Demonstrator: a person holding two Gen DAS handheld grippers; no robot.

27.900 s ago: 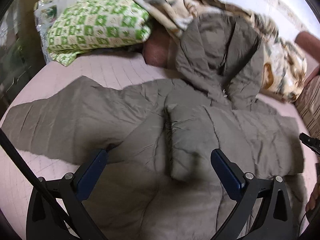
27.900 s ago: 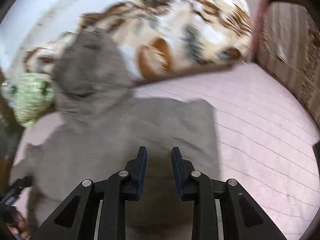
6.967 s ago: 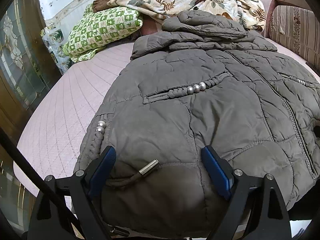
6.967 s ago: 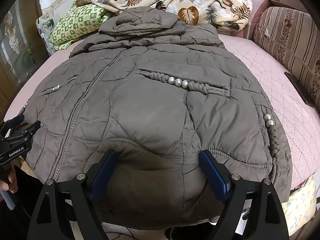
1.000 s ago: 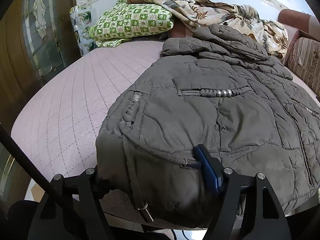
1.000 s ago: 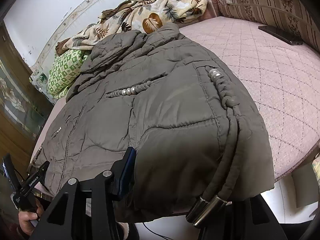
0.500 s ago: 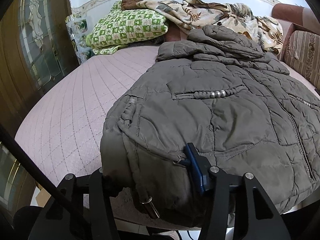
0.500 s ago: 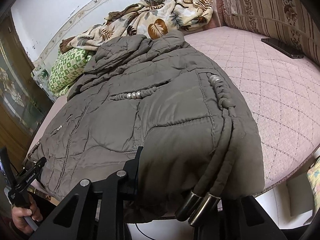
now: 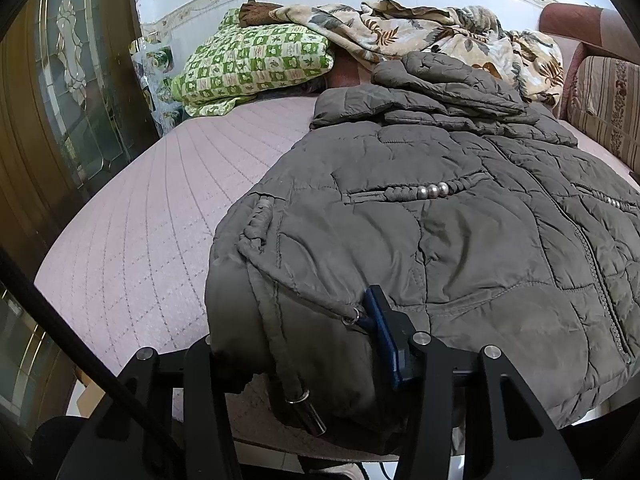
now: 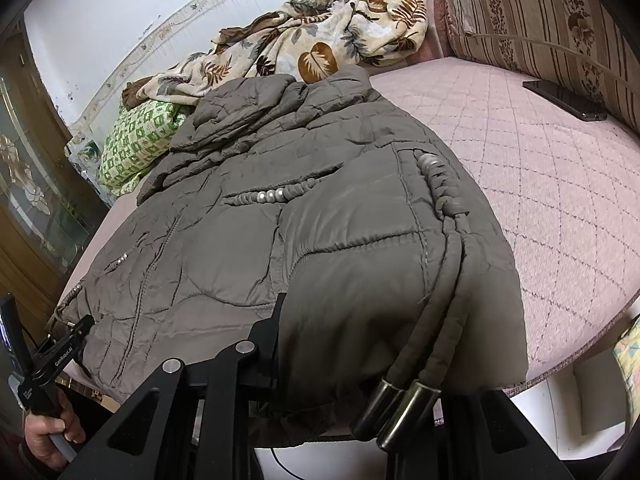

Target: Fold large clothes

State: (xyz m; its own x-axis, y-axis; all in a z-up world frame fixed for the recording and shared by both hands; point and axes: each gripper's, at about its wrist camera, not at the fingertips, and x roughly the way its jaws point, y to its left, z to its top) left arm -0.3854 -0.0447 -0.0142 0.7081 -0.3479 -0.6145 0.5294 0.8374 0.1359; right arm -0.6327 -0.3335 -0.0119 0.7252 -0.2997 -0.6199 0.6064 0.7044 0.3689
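Grey padded jacket (image 9: pixel 460 216) lying spread on pink quilted bed (image 9: pixel 132 240), hem hanging over near edge. My left claw (image 9: pixel 296 344) closing on left hem corner, padding bunched between pads. My right claw (image 10: pixel 360 344) gripping right hem corner, drawcords (image 10: pixel 436 320) dangling beside. Green checked pillow (image 9: pixel 252 64) and leaf-print blanket (image 9: pixel 420 32) sitting beyond hood.

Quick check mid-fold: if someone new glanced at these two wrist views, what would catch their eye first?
The big grey padded coat spread over the pink quilted bed, hem bunched at the near edge. The left hand-held gripper is closing on one hem corner; the right hand-held gripper pinches the other, where two metal-tipped drawcords dangle. Behind lie a leaf-print blanket and a green checked pillow.
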